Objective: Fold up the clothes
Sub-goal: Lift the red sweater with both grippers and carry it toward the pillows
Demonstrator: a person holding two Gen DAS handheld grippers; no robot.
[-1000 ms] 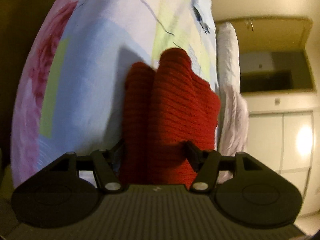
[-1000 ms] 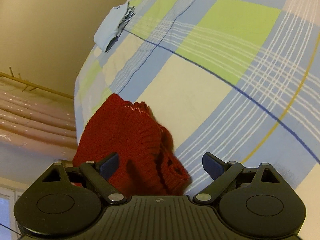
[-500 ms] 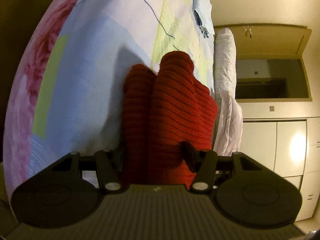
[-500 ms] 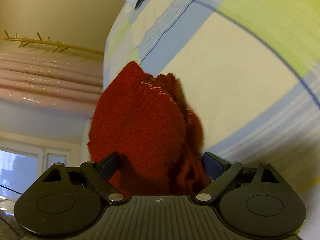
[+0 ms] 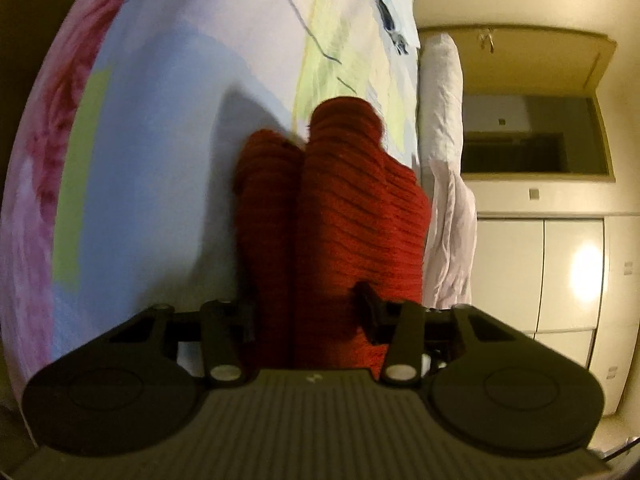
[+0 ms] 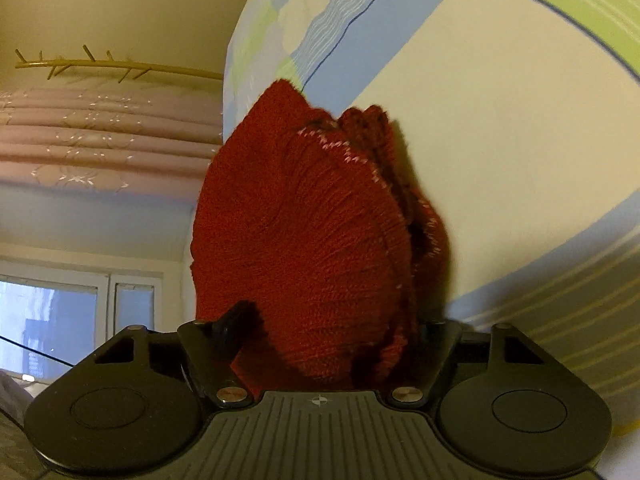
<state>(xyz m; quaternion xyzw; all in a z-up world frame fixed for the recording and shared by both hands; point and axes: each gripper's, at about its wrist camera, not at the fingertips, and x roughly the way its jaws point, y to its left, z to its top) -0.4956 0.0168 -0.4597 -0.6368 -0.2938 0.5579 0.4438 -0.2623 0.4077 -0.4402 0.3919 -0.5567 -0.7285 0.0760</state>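
A red knitted garment (image 5: 340,216) lies bunched in thick folds on the plaid bed sheet (image 5: 168,140). My left gripper (image 5: 308,314) is closing its jaws, and its fingertips (image 5: 370,312) press into the ribbed folds from both sides. In the right wrist view the same red garment (image 6: 312,232) fills the whole gap of my right gripper (image 6: 336,320), whose jaws are also closing. Its left fingertip (image 6: 238,318) bites into the knit's edge; the other one is mostly hidden behind the cloth.
A folded pale-blue garment (image 5: 394,20) lies at the far end of the sheet (image 6: 500,120). A white rolled quilt (image 5: 440,100) hangs off the bed's side, with white cupboards (image 5: 540,280) beyond. A pink curtain (image 6: 100,152) and a window (image 6: 60,320) stand past the other edge.
Both pairs of jaws have narrowed onto the red garment. The right gripper has come down and in, so the garment now fills its gap. The left hand has hardly moved.
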